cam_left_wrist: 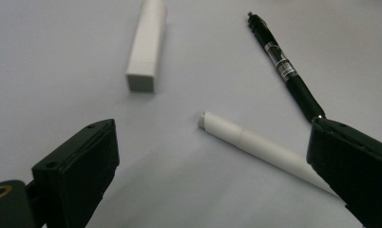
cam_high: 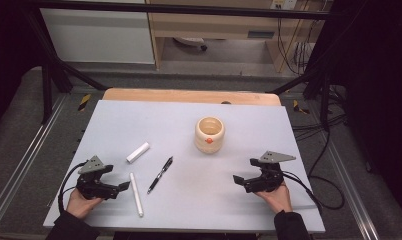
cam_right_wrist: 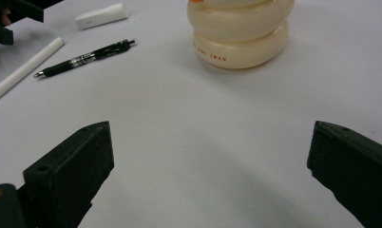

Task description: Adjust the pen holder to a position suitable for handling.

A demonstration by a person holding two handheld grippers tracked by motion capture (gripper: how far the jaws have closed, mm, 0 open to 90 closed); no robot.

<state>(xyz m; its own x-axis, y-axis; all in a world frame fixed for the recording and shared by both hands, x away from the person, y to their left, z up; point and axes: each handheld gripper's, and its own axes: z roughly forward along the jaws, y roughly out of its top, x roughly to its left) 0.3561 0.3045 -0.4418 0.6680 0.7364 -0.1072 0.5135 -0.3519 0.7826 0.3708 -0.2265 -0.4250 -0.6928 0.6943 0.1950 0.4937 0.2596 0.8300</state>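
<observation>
Claws both spread, empty: left claw (cam_high: pixel 120 187) beside white stick (cam_high: pixel 136 194); right claw (cam_high: pixel 243 178) apart.

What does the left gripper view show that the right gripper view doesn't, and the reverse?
Left gripper view alone: the blunt near end of the long white stick, close between its open jaws, and the square end face of the short white block.
Right gripper view alone: the cream cup with its small lettering, and the left gripper at the top left corner.
Both: the black pen, the stick, the block, the pale table.
</observation>
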